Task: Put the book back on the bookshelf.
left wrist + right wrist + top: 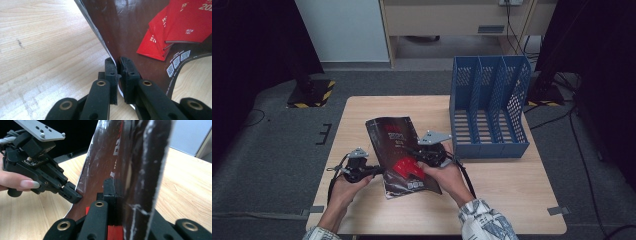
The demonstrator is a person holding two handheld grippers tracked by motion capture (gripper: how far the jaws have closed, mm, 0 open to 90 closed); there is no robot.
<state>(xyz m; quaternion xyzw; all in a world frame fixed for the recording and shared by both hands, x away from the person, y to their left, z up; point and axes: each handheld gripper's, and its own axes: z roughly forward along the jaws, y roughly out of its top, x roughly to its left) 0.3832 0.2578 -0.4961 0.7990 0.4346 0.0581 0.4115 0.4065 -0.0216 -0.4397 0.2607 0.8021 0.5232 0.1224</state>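
Note:
A dark glossy magazine (394,142) with red booklets printed on its cover lies lifted over the wooden table (512,200). My left gripper (381,171) is shut on its left edge. In the left gripper view the two pads of that gripper (118,63) pinch the thin edge of the magazine (140,27). My right gripper (417,157) is shut on the magazine's right side. The right gripper view has the magazine (135,162) standing edge-on between the jaws of the right gripper (120,188), hiding the right jaw. The left gripper (72,195) bites the far edge there.
A blue plastic file holder (489,107) with three slots stands at the table's back right, close beside the right hand. Bare tabletop lies to the left and front. Grey carpet and a dark stand foot (312,92) surround the table.

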